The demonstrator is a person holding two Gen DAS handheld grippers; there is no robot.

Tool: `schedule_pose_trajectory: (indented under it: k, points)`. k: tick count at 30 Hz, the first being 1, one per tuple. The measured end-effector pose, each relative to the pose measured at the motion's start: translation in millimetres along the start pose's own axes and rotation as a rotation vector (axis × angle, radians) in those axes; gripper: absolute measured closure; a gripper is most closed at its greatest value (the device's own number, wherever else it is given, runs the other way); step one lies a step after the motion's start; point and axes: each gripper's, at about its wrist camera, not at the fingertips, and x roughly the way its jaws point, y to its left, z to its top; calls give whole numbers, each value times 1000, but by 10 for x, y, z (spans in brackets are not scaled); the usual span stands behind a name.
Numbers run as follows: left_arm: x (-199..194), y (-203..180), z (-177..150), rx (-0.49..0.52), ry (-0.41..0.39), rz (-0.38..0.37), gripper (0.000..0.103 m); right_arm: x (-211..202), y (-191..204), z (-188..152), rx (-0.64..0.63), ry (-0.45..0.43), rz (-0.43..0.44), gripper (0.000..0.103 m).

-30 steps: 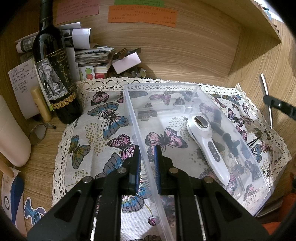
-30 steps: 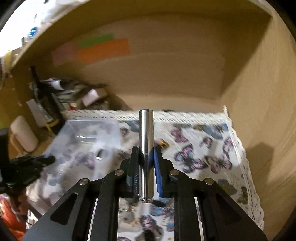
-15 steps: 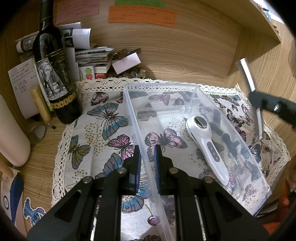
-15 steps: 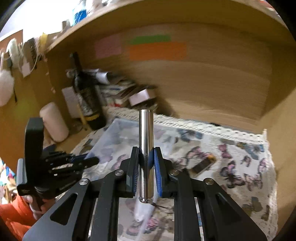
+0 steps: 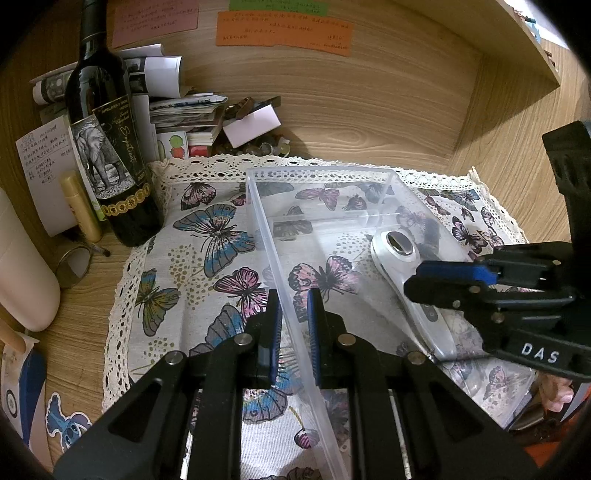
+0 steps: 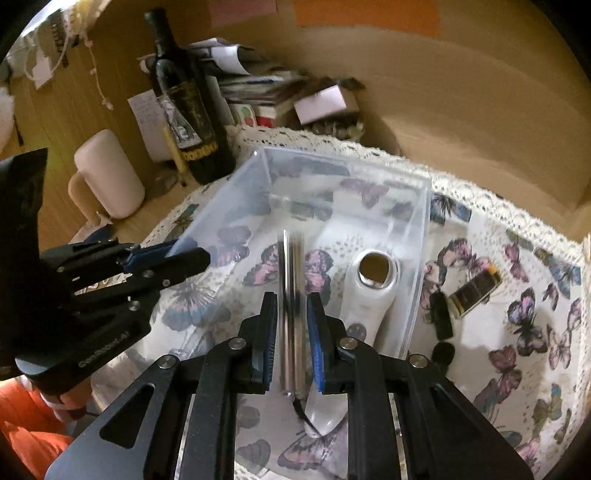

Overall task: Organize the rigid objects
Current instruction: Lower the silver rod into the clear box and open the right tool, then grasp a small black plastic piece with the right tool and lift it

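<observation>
Left gripper (image 5: 293, 325): nearest the lens, its pads pinch the near-left wall of the clear plastic bin (image 5: 266, 218), unchanged from a second ago.
Right gripper (image 6: 291, 332): jaws slightly parted around the steel tube (image 6: 291, 295); motion blur leaves actual contact unclear. A second ago it held the tube upright and tight; now it hangs over the bin.
Bin contents: a white handheld device (image 6: 369, 291) lies inside, to the right.
Surface: a butterfly-print cloth (image 5: 192, 266) with lace edging covers a wooden desk (image 5: 85, 325).
Right of the bin: a small dark bottle (image 6: 474, 290) lies on the cloth.
Far left: a wine bottle (image 5: 110, 147) stands before stacked papers (image 5: 184, 110).
Far wall: wood panelling with an orange note (image 5: 284, 33).
</observation>
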Motion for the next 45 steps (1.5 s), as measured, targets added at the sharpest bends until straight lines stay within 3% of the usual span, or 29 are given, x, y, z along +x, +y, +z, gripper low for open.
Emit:
schedule_pose_trajectory:
  k: [11,17,22,26,36,39,45]
  points:
    - [-4,8,-2,0,-1,0,90,-405,-236,14,48,-133,-102,61]
    - [-4,9,-4,0,-1,-1,90,-616,-578,-70,119,-173,-215,59]
    - [-7,10,-6,1,-1,1,90,-629,-935,-202,215,-142,-280,58]
    - [-5,6,-7,2,-1,2,90,-489,-1097,-322,255,-79,-285,58]
    - [-6,5,-16,4,-1,3,90,-124,-902,-499,186,38,-209,59]
    - [-5,2,-15,4,-3,3,90,-11,-874,-525,166,79,-220,81]
    - [-10,8,-18,4,-3,2,90,-119,-860,-518,161,25,-261,81]
